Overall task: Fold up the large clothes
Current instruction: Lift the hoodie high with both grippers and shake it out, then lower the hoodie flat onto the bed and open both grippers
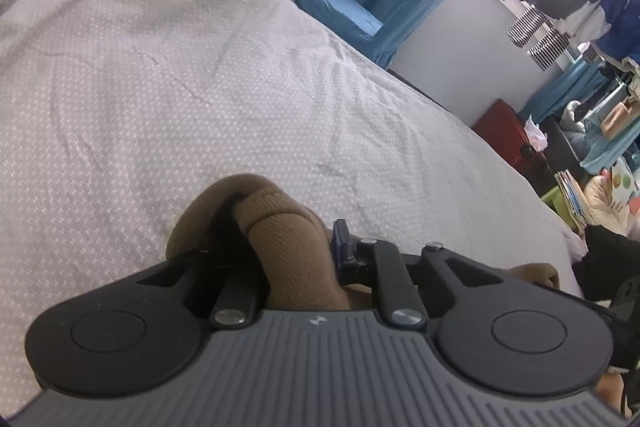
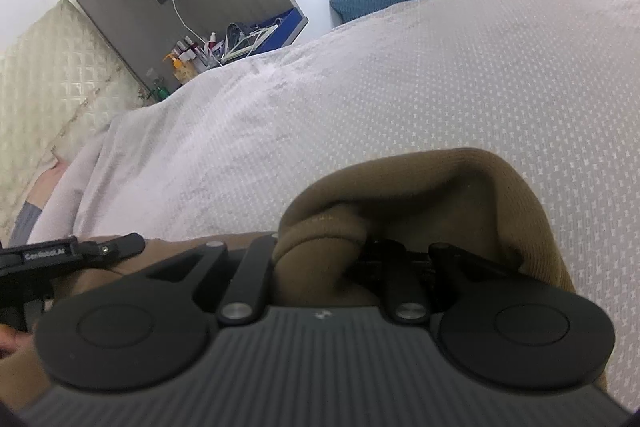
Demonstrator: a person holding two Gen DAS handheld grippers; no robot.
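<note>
**Bed** (image 1: pixel 168 75). Largest item; covered in a pale lilac spread with a small white dotted print, lightly creased. Serves as the folding surface. Most of it lies bare ahead of both grippers.

**Brown knitted garment** (image 2: pixel 432 187). The task's thing. It sits at the near edge of the bed, bunched up and gripped at two places; the rest of it trails under and behind the tools, out of sight. How it lies overall cannot be told.

**Right gripper** (image 2: pixel 320 247). Angled down toward the bed, jaws nearly closed on a thick fold of the knit, which balloons up over the right-hand finger.

**Left gripper** (image 1: pixel 292 239). Likewise angled down, jaws pinched almost together on a rolled ridge of the same brown knit; a blue pad (image 1: pixel 342 239) shows on one finger.

**Step in hand, judged.** Laying a held edge down onto the spread. Done well: keep both holds level with each other, draw the cloth taut between them before release, and set it flat so no bunch remains under the fold.

**Containers.**
- Red box (image 1: pixel 506 131) beyond the bed's far corner, something pale and crumpled on top; contents unseen.
- Blue shelf (image 2: pixel 280 23) beside the bed: bottles and tubes (image 2: pixel 188 55), a charging cable above.
</note>
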